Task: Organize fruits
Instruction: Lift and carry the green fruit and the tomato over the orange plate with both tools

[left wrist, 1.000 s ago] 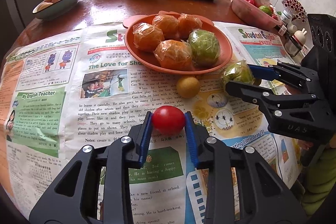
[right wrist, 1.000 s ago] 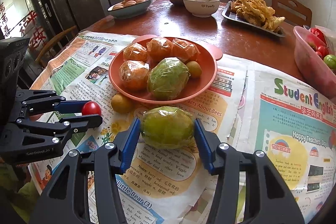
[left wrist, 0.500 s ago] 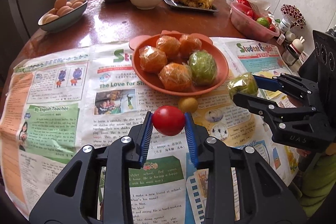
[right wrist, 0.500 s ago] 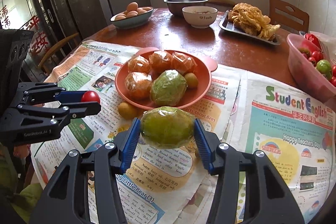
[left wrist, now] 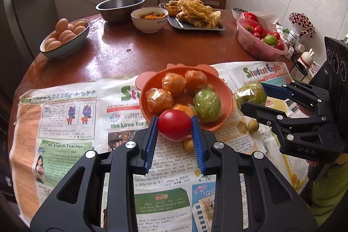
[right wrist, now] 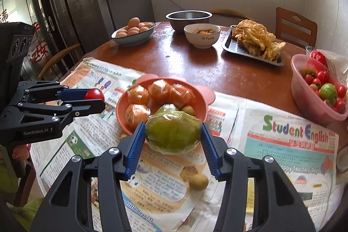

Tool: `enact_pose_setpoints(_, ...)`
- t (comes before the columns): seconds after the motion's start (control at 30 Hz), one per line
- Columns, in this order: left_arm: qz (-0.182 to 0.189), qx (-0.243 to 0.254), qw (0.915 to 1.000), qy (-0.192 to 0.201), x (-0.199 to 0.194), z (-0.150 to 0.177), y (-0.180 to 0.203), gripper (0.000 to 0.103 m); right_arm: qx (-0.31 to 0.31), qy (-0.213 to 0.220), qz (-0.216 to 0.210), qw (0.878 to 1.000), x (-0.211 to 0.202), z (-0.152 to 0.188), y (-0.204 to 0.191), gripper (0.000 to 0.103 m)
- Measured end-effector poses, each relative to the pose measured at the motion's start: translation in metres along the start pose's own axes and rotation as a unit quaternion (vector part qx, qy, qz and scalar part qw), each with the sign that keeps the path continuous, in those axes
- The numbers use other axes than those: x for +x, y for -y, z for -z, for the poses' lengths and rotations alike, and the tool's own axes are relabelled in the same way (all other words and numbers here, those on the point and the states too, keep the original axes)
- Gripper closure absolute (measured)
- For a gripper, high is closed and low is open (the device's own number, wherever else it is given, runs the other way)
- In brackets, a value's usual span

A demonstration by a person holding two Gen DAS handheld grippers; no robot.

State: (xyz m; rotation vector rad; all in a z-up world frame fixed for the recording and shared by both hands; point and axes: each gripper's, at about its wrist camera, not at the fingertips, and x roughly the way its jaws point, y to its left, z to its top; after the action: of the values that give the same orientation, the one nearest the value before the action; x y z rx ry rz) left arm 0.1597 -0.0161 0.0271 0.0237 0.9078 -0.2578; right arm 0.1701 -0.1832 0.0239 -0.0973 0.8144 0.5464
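My left gripper [left wrist: 174,128] is shut on a red tomato [left wrist: 174,127] and holds it in the air in front of the orange plate [left wrist: 226,91]. My right gripper [right wrist: 173,133] is shut on a plastic-wrapped green fruit [right wrist: 173,133], also held above the newspaper near the plate's [right wrist: 120,104] front edge. The plate holds several wrapped oranges [left wrist: 173,84] and another wrapped green fruit [left wrist: 207,105]. Two small yellow-green fruits [left wrist: 253,126] [right wrist: 198,182] lie on the newspaper. The right gripper [left wrist: 253,94] shows in the left wrist view, the left gripper [right wrist: 94,95] in the right wrist view.
On the round brown table stand a bowl of eggs [left wrist: 65,36], a steel bowl [left wrist: 120,8], a white bowl [left wrist: 150,20], a tray of fried food [left wrist: 193,14] and a pink tub of tomatoes [left wrist: 258,40]. Small bottles [left wrist: 301,45] stand at the right edge. Newspaper [left wrist: 65,123] covers the near half.
Both grippers have risen with their fruits, and both views now look at the table from higher up. Both stay shut on their fruit.
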Motion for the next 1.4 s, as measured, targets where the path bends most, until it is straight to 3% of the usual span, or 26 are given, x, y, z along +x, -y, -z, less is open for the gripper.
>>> enact_pose_setpoints(0.3, 0.007, 0.002, 0.9999, -0.01, 0.021, -0.021, -0.002, 0.08, 0.003, -0.004, 0.004, 1.0, 0.017, -0.019, 0.013, 0.053)
enact_pose_setpoints(0.77, 0.026, 0.009, 0.999, -0.036, 0.065, -0.036, 0.005, 0.08, 0.009, -0.023, -0.005, 1.0, 0.048, -0.017, 0.031, 0.053)
enact_pose_setpoints(1.4, 0.029, 0.01, 0.9985, -0.046, 0.08, -0.041, 0.006, 0.08, -0.002, -0.017, -0.019, 1.0, 0.054, -0.015, 0.033, 0.053)
